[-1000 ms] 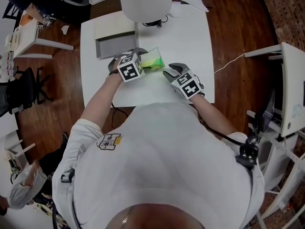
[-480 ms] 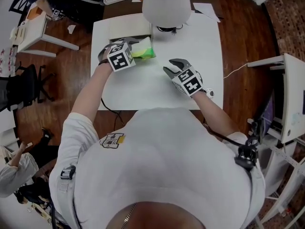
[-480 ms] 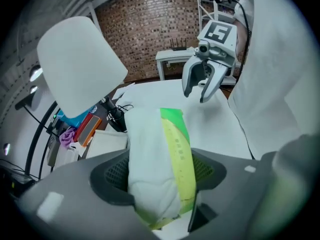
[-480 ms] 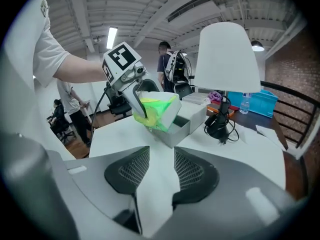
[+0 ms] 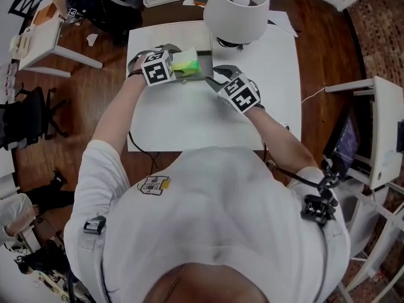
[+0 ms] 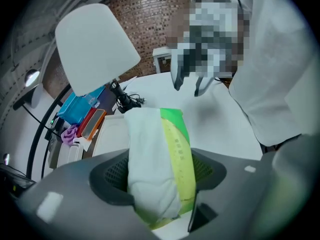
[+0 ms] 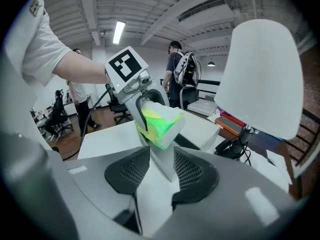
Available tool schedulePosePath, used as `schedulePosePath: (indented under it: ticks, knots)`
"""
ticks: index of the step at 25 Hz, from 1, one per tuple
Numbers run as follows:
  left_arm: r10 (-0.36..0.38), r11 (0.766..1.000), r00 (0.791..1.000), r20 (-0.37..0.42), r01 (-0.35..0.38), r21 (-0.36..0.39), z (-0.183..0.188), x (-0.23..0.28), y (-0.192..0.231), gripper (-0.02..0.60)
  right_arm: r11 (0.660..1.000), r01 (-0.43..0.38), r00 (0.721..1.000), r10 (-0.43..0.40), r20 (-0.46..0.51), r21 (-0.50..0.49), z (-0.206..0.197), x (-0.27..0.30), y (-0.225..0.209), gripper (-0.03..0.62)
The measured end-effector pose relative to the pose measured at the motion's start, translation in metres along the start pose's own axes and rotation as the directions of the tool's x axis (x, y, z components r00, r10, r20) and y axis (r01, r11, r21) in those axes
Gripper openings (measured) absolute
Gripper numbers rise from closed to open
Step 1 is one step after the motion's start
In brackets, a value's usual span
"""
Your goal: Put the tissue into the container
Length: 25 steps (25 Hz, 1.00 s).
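A green and white tissue pack (image 5: 188, 62) is clamped crosswise in my left gripper (image 5: 178, 62), whose pads press its sides (image 6: 155, 164). It hangs just over a low white and grey container (image 5: 205, 69) at the back of the white table (image 5: 189, 118). My right gripper (image 5: 213, 74) has come up to the container's near corner. In the right gripper view that corner (image 7: 162, 156) shows in the gap between the spread jaws (image 7: 161, 166), and the left gripper (image 7: 145, 111) holds the pack (image 7: 157, 124) right above it. The container's white wall (image 6: 112, 134) lies just left of the pack.
A white table lamp (image 5: 237, 8) stands right behind the container, its cable beside the base. Blue and red boxes (image 6: 82, 111) lie past the table's back edge. A white side table (image 5: 38, 43) stands left, a white cabinet (image 5: 379, 125) right. People stand far off.
My left gripper has carried the tissue pack toward the back of the table, over the container. My right gripper has moved forward and left from the table's middle to the container's corner.
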<state>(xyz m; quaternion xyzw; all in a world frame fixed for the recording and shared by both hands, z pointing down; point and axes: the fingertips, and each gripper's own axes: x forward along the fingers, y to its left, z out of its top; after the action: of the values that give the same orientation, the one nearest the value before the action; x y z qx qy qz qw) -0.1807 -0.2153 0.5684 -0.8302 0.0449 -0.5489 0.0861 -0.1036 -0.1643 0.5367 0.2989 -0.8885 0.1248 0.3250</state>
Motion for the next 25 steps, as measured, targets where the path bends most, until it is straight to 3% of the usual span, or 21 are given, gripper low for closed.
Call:
schedulePosePath:
  ticks: [10,19,25]
  knots:
    - [-0.074,0.996,0.997,-0.034,0.075,0.041,-0.035,0.028,0.003,0.301,1.000,-0.027,0.997,0.026,-0.073,-0.007,0.014,0.052,-0.002,0.147]
    - [-0.118,0.989,0.992,-0.041,0.121,0.085,-0.041,0.051,-0.008,0.301,0.999,-0.048,0.991,0.045,-0.123,-0.022,0.014,0.080,0.000,0.147]
    - [-0.150,0.985,0.987,-0.059,0.154,0.073,-0.050,0.069,-0.009,0.301,0.997,-0.062,0.986,0.055,-0.159,-0.040,0.012,0.098,-0.003,0.146]
